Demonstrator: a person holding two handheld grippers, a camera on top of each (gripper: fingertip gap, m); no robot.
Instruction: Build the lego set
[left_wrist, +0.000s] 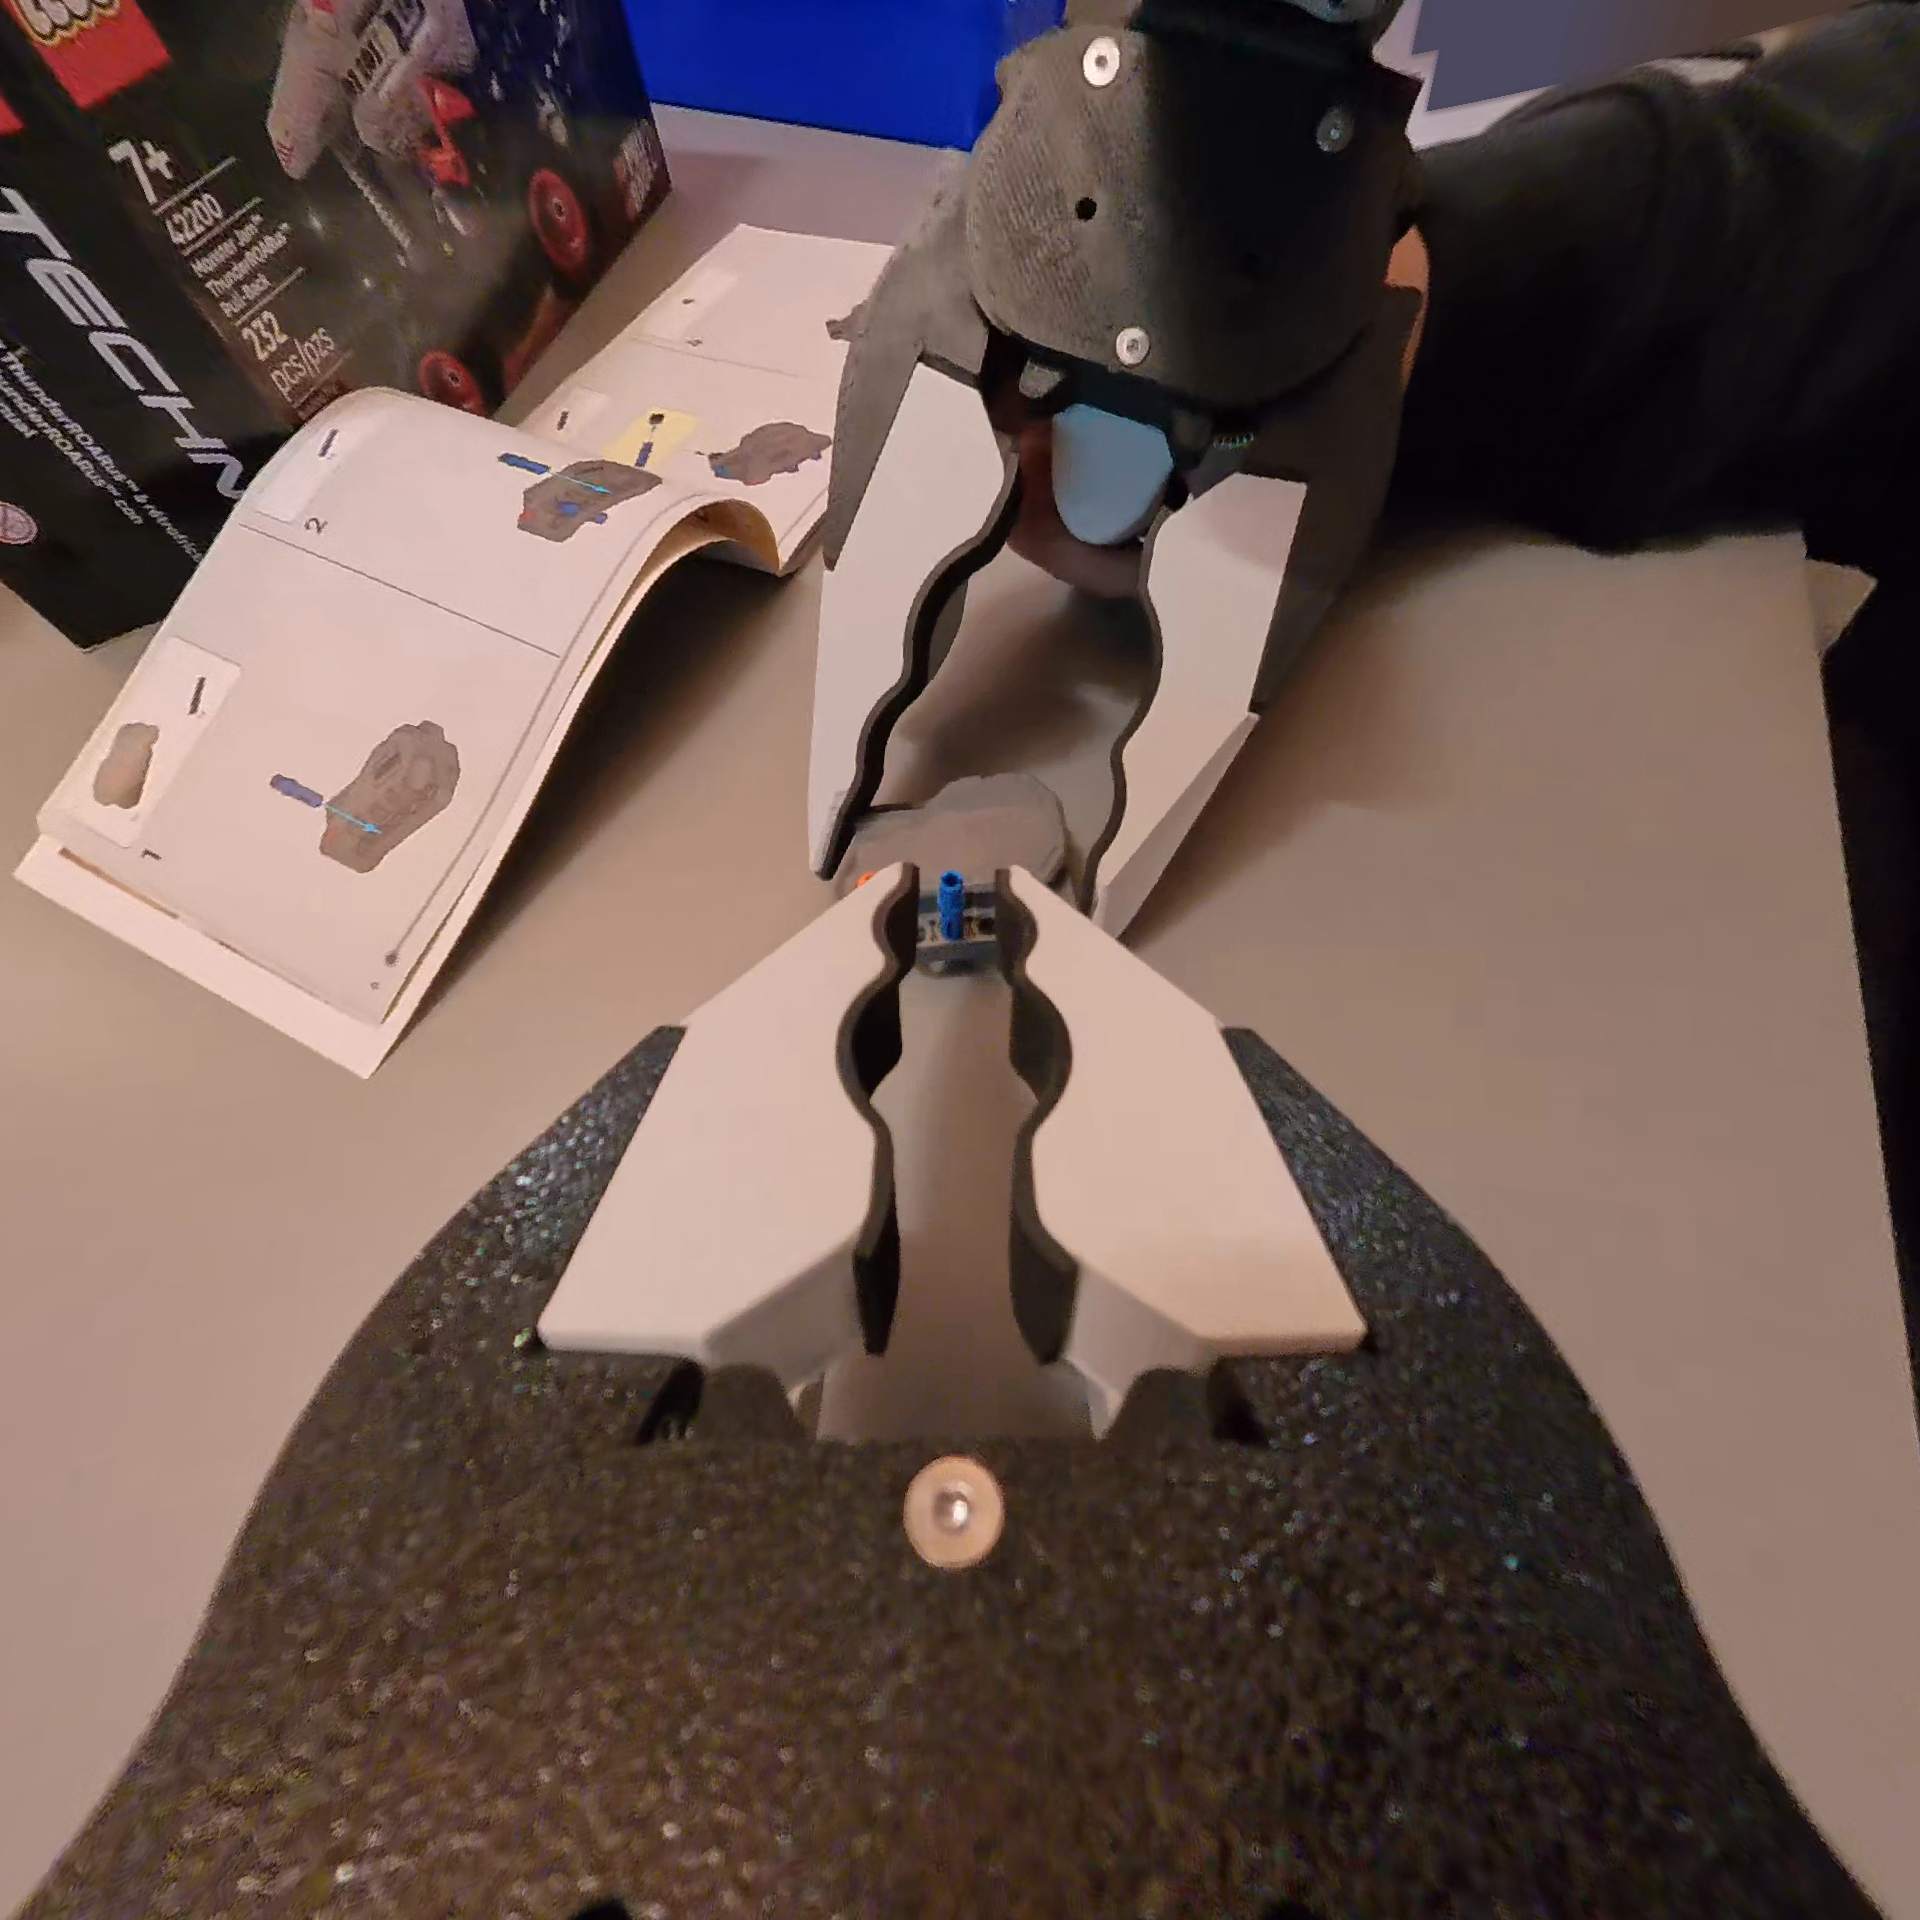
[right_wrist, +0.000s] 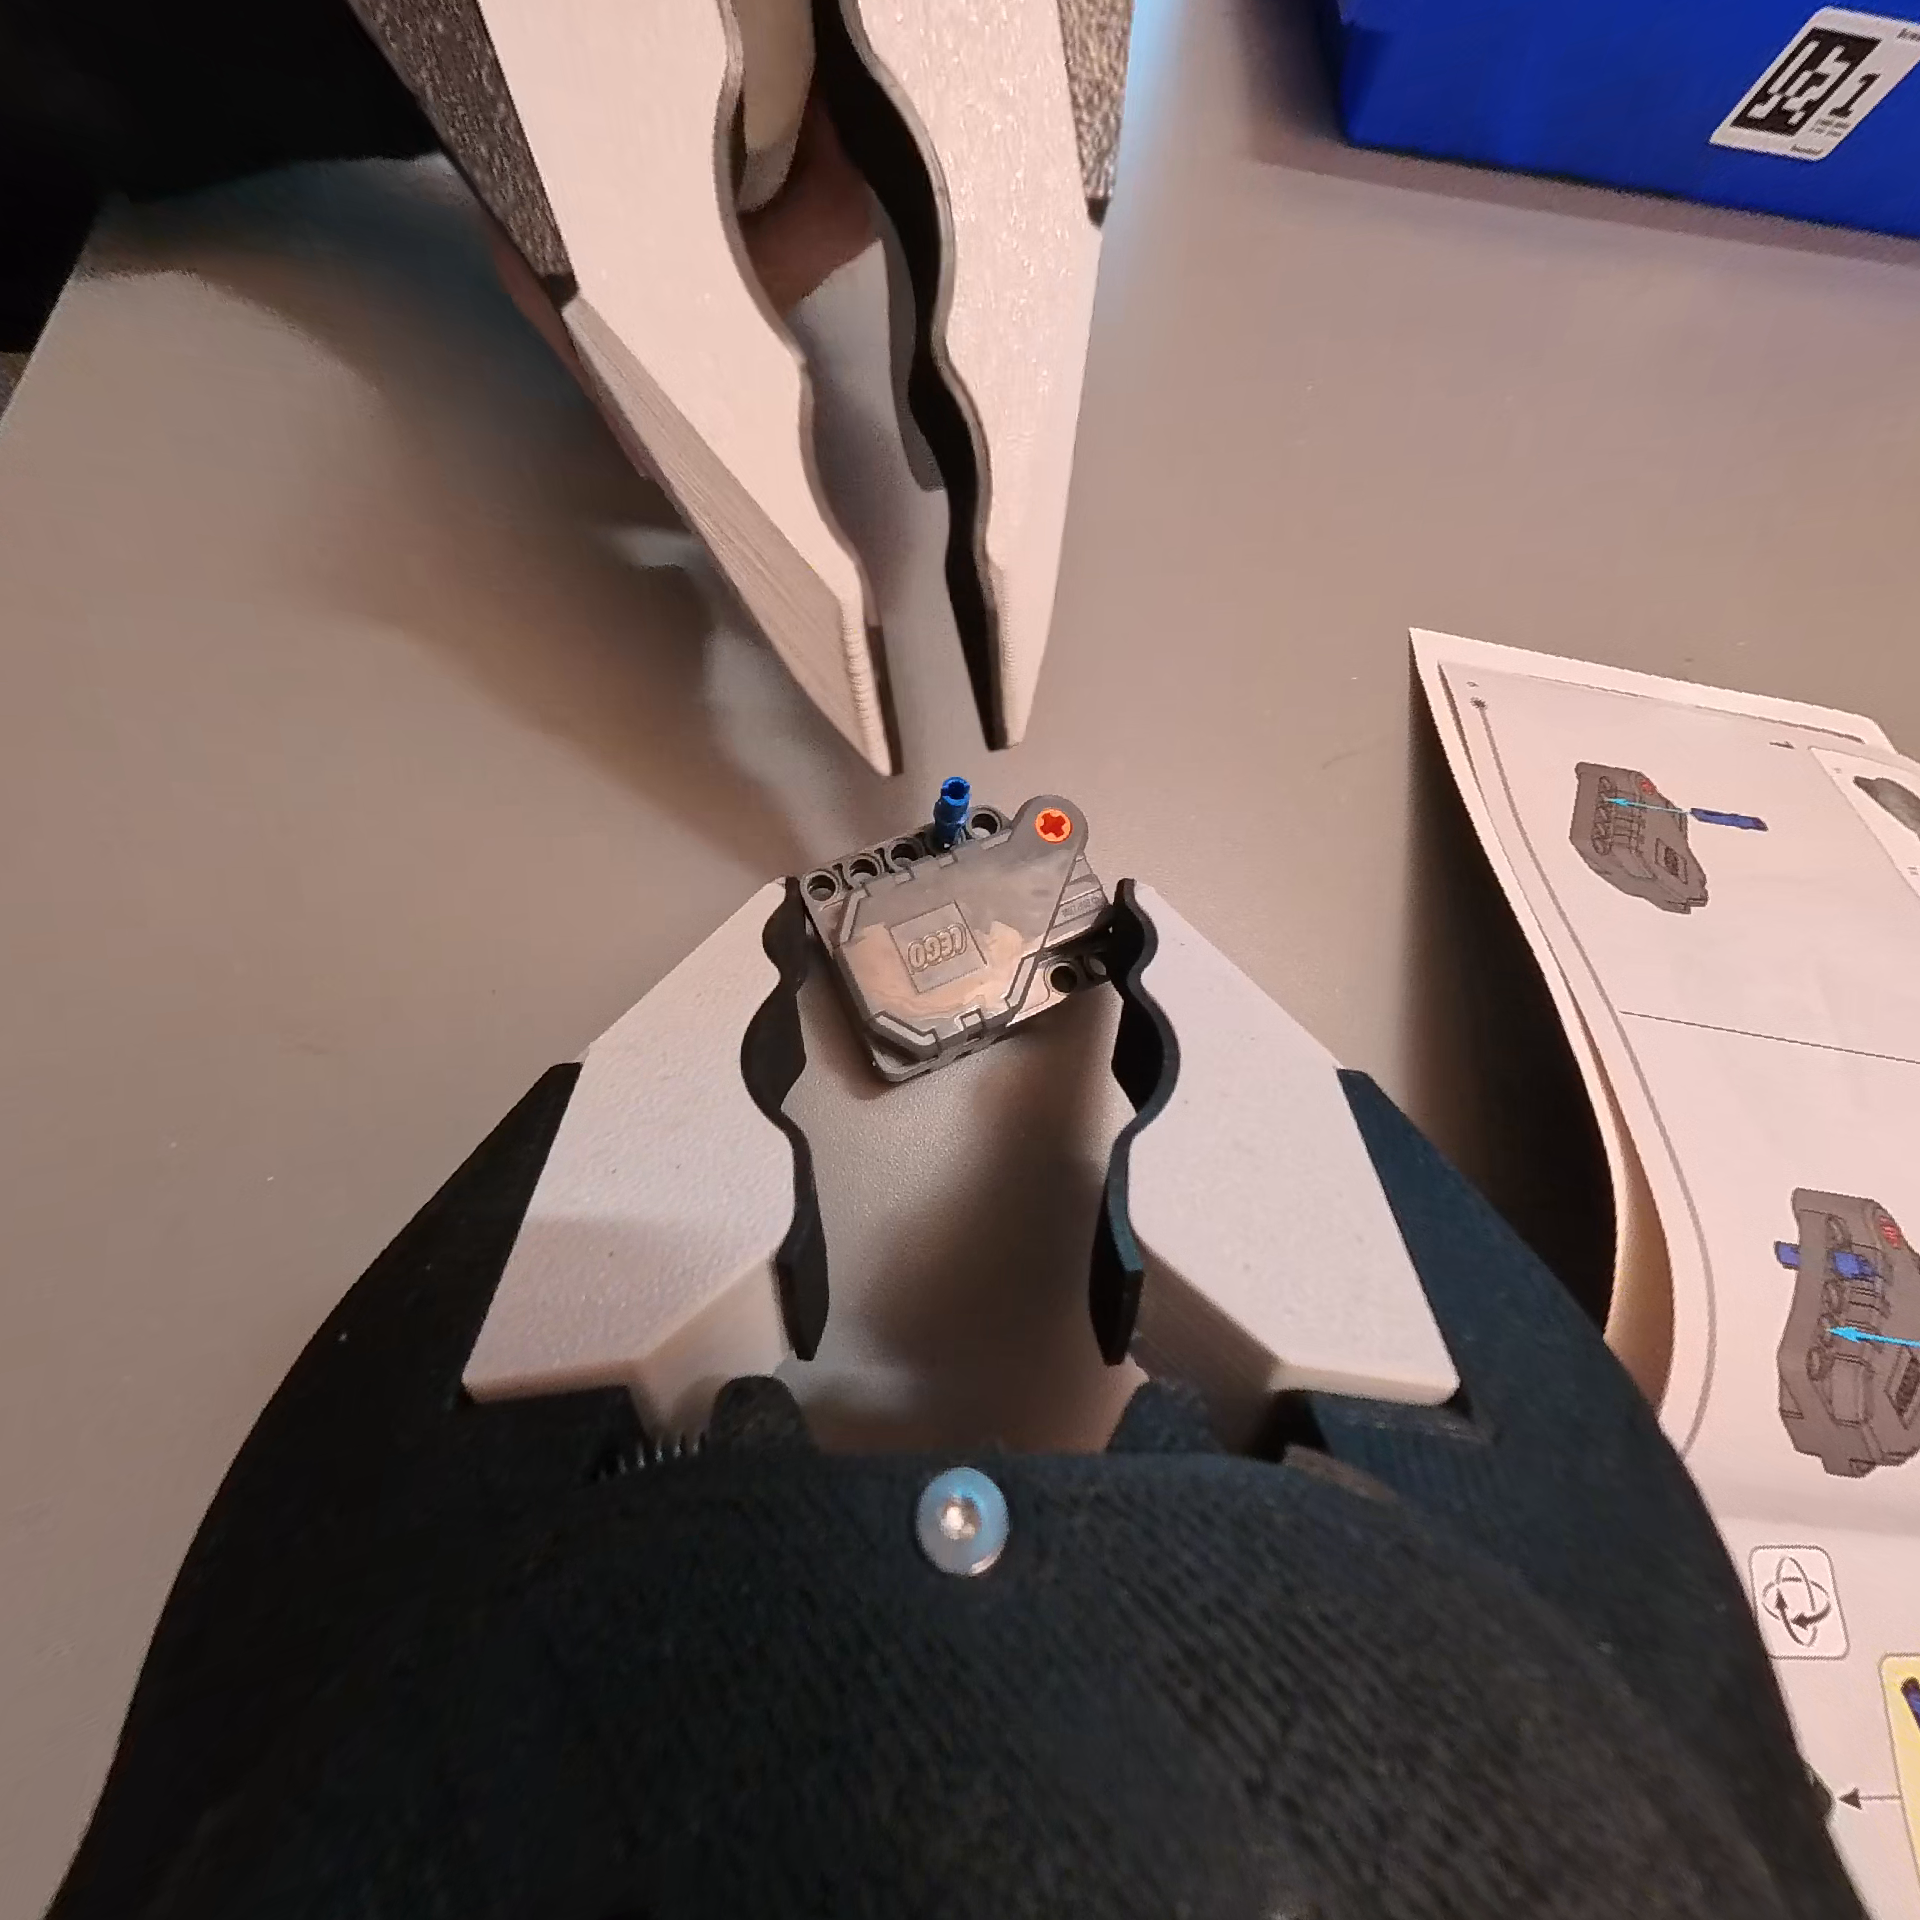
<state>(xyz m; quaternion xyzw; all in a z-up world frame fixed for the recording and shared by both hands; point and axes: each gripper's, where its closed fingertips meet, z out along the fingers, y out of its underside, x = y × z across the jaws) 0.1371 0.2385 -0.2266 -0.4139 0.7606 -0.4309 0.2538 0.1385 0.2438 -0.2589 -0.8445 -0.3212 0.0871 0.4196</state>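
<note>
The right gripper (right_wrist: 951, 914) clamps the grey block (right_wrist: 940, 951) by its flat sides between its tips, a blue pin (right_wrist: 948, 808) standing proud just beyond, while the left gripper (left_wrist: 951, 883), slightly parted and empty, faces that small, light, rigid, slippery-looking pin.

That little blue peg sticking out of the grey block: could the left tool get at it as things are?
Probably yes. The blue peg stands free on the far edge of the grey block, which the right tool holds. The left tool is just above it, tips slightly apart, nothing between.
</note>
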